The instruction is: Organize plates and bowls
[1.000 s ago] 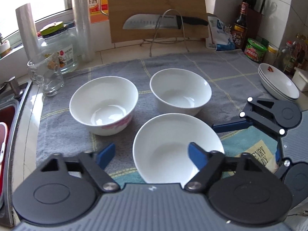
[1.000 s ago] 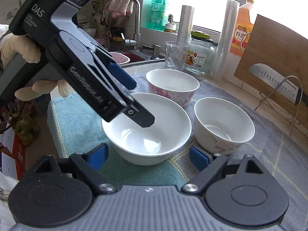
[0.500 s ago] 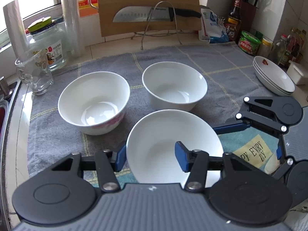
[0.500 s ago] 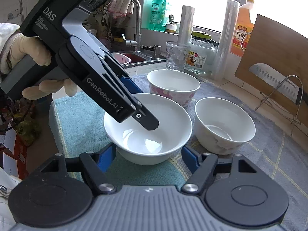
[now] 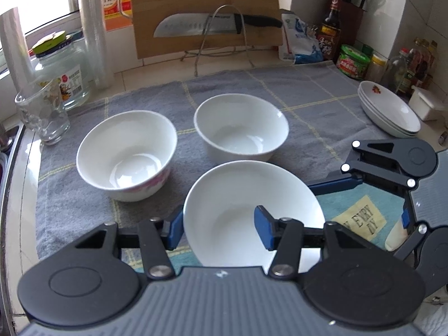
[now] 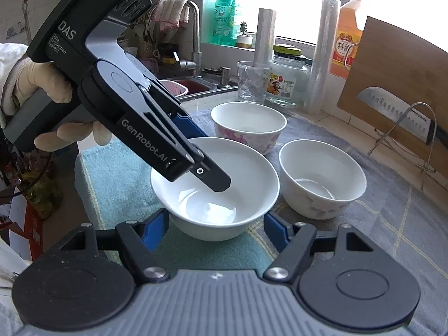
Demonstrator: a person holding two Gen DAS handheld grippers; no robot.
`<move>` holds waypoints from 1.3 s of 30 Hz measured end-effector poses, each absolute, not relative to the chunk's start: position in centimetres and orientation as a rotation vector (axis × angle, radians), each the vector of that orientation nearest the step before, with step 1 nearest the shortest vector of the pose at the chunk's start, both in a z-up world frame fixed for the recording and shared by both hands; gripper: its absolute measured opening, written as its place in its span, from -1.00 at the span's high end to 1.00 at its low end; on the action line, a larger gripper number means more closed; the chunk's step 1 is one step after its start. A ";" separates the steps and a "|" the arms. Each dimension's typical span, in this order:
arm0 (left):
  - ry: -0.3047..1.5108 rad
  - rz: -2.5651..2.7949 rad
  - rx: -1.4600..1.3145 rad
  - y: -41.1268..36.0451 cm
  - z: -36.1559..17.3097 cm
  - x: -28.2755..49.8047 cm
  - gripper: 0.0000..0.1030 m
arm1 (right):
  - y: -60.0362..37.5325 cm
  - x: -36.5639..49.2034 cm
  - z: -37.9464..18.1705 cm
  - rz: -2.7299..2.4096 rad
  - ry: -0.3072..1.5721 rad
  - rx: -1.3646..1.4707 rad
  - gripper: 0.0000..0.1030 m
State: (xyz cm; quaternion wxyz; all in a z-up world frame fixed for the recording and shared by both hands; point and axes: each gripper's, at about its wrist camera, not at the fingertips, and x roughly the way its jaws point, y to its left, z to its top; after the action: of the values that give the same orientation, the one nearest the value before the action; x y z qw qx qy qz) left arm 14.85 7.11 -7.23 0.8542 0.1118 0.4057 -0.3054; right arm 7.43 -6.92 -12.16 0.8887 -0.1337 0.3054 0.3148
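Three white bowls stand on a grey towel (image 5: 308, 103). The nearest bowl (image 5: 240, 210) sits between my grippers. My left gripper (image 5: 218, 231) straddles its left rim, one finger inside and one outside, closing on it. The right wrist view shows the same bowl (image 6: 224, 196) with the left gripper's finger (image 6: 215, 180) dipping into it. My right gripper (image 6: 217, 228) is open, its fingers either side of the bowl's base. A pink-flowered bowl (image 5: 126, 154) and another bowl (image 5: 240, 128) stand behind. A stack of plates (image 5: 389, 109) lies at the far right.
A glass (image 5: 44, 114) and a jar (image 5: 64, 70) stand at the left near the sink. A cutting board with a knife (image 5: 212, 25) on a wire rack leans on the back wall. Sauce bottles and jars (image 5: 352, 61) crowd the right corner.
My left gripper's fingers have narrowed from wide open onto the near bowl's left rim. My right gripper has moved closer around the bowl's base.
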 end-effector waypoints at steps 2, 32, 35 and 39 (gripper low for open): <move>0.851 -0.657 0.232 6.7 -6.9 14.7 -0.01 | -7.5 7.1 -11.9 0.645 0.640 -0.272 -0.53; 0.807 -0.950 0.309 -7.7 -7.2 14.7 -0.01 | -18.9 3.9 -11.0 0.361 0.719 -0.202 -0.53; 0.816 -0.950 0.307 -8.2 -7.6 15.0 -0.01 | -19.1 4.0 -11.3 0.355 0.724 -0.198 -0.53; 0.819 -0.952 0.307 -8.5 -7.8 15.0 -0.01 | -19.3 4.3 -11.6 0.352 0.733 -0.192 -0.53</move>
State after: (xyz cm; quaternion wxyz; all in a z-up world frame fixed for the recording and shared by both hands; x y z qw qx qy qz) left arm 15.02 -8.47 -7.76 0.7982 0.1428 0.3817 -0.4436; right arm 4.26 -19.35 -11.58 0.9140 -0.0935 0.3559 0.1708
